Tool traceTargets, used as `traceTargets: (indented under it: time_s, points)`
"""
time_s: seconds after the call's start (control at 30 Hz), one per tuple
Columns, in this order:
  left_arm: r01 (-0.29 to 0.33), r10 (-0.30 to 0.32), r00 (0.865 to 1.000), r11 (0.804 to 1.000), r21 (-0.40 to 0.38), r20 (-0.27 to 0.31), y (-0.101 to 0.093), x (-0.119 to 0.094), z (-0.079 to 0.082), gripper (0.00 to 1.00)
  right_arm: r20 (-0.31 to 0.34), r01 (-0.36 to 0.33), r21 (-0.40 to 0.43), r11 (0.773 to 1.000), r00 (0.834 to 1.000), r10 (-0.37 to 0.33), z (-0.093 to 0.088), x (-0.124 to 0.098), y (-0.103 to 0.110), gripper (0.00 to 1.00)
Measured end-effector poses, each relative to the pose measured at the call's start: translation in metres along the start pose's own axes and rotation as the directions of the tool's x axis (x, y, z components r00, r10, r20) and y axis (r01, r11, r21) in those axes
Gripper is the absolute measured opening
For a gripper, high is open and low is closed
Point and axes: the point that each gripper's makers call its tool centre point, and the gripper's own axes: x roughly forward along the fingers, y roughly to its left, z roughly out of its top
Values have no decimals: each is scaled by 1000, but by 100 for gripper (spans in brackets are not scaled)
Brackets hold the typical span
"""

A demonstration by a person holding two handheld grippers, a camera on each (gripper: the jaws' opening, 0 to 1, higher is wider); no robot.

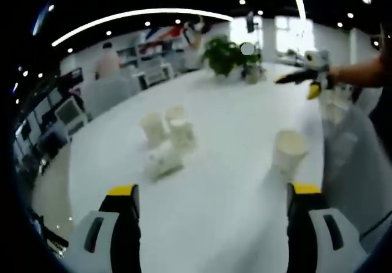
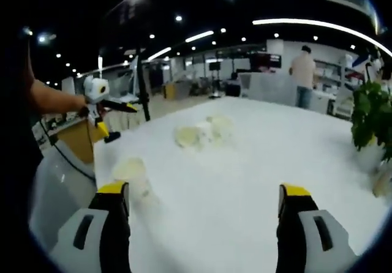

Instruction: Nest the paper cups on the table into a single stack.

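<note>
On the white table [image 1: 233, 218] a cluster of white paper cups [image 1: 166, 137] stands mid-table, three upright and one lying on its side [image 1: 164, 161]. A single upright cup [image 1: 289, 152] sits apart to the right, just beyond my left gripper's right jaw. My left gripper [image 1: 214, 194] hovers open above the near table, empty. In the right gripper view the cluster [image 2: 202, 132] is ahead and the single cup [image 2: 131, 172] is by the left jaw. My right gripper [image 2: 205, 194] is open and empty. Each gripper appears far off in the other's view [image 1: 309, 76] [image 2: 104, 111].
A potted plant [image 1: 223, 56] [image 2: 370, 111] stands at the table's far end. A person's arm [image 1: 361, 71] reaches in from the right. A person [image 2: 302, 71] stands in the office behind, among desks and chairs [image 1: 107, 92]. The table edge [image 2: 98, 157] runs close on the left.
</note>
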Motion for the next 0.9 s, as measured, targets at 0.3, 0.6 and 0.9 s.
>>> traceTargets:
  time_s: [0.3,0.6,0.9]
  points:
    - [90,-81,995,983,162,-61,13,18,26,99,2,-4,16,1000,1000,4,-4,0,3,100]
    - [193,-141,974,928,319,-179,31,44,45,99,-11,-5,37,999,1000,6,-12,0,2,100]
    - [287,-162,938,858,425,-306,53,73,49,99,-10,-1,47,999,1000,1,-13,0,-2,100]
